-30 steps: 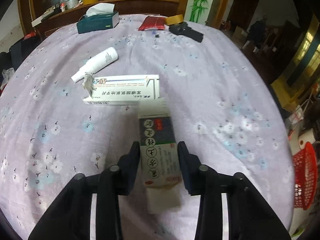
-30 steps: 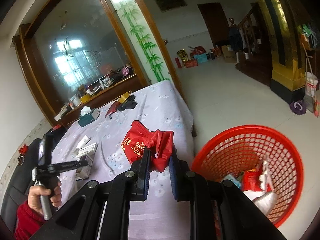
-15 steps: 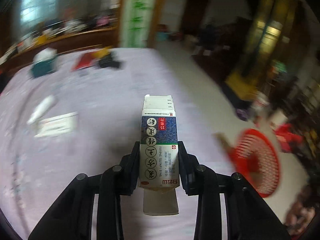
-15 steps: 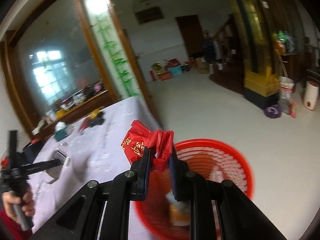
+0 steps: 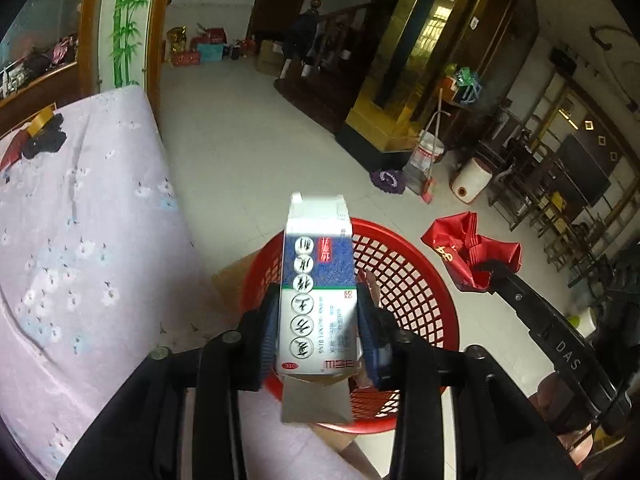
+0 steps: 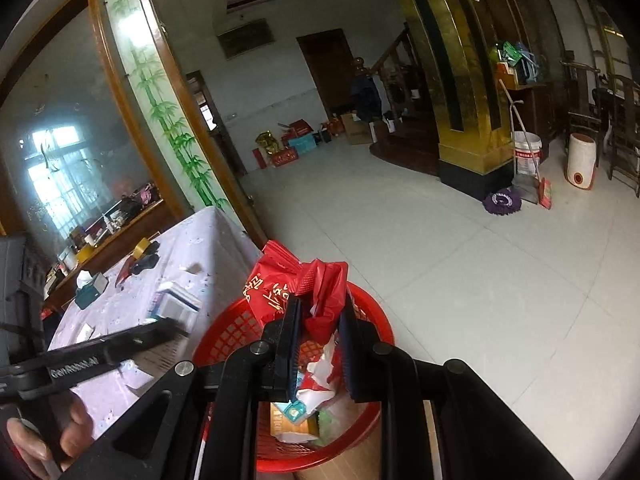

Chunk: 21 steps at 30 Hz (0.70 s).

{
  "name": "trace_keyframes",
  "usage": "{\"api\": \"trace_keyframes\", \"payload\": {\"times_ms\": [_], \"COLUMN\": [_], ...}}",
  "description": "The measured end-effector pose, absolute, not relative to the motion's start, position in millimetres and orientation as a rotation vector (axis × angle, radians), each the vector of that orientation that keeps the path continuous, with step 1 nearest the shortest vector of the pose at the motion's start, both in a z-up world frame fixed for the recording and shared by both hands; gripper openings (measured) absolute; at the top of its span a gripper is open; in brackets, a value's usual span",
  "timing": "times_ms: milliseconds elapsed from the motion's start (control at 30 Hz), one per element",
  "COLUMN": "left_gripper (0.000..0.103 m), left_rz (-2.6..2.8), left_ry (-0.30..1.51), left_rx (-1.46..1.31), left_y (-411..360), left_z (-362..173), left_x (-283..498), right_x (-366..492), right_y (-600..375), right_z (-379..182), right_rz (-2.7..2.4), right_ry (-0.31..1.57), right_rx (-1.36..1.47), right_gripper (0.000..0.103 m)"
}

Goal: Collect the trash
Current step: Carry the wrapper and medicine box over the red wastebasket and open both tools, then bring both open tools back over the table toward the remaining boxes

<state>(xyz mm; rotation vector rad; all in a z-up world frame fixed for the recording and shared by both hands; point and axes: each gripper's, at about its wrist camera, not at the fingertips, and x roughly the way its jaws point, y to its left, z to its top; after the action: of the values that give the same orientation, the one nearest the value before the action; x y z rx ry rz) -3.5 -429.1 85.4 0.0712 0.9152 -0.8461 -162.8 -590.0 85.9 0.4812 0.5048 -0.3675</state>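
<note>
My left gripper (image 5: pixel 318 332) is shut on a blue and white medicine box (image 5: pixel 318 292) and holds it over the red mesh basket (image 5: pixel 408 280) on the floor. My right gripper (image 6: pixel 320 344) is shut on a crumpled red packet (image 6: pixel 304 288) and holds it over the same basket (image 6: pixel 228 332), which holds several pieces of trash. The packet (image 5: pixel 472 248) and right gripper also show in the left wrist view, at the basket's far right.
The table with the lilac floral cloth (image 5: pixel 80 240) lies left of the basket. On it are a tissue box (image 6: pixel 90 290), a tape roll (image 6: pixel 142 248) and a black item (image 5: pixel 44 142). A mop head (image 6: pixel 502 200) and bucket (image 6: pixel 526 156) stand by the gold pillar.
My left gripper lifted the medicine box off the table and swung it right, over the basket. My right gripper carried the red packet from beside the table to above the basket.
</note>
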Motion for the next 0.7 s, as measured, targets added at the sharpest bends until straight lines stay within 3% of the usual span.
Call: {"api": "trace_keyframes", "payload": {"times_ms": [33, 200, 700], "left_gripper": [0.057, 0.058, 0.064], "left_rz": [-0.843, -0.830, -0.569], "left_ry": [0.925, 0.895, 0.880], "left_rx": [0.064, 0.039, -0.080], "left_y": [-429, -410, -266], "left_z": [84, 96, 104], "left_x": [-4, -5, 31], "right_x": [-161, -146, -120], "right_y": [-591, -592, -519], "right_z": [83, 68, 103], "right_rz": [-0.369, -0.340, -0.126], "right_ry": [0.511, 0.565, 0.547], "right_rx": [0.481, 0.480, 0.383], "right_gripper": [0.021, 0.035, 0.036]}}
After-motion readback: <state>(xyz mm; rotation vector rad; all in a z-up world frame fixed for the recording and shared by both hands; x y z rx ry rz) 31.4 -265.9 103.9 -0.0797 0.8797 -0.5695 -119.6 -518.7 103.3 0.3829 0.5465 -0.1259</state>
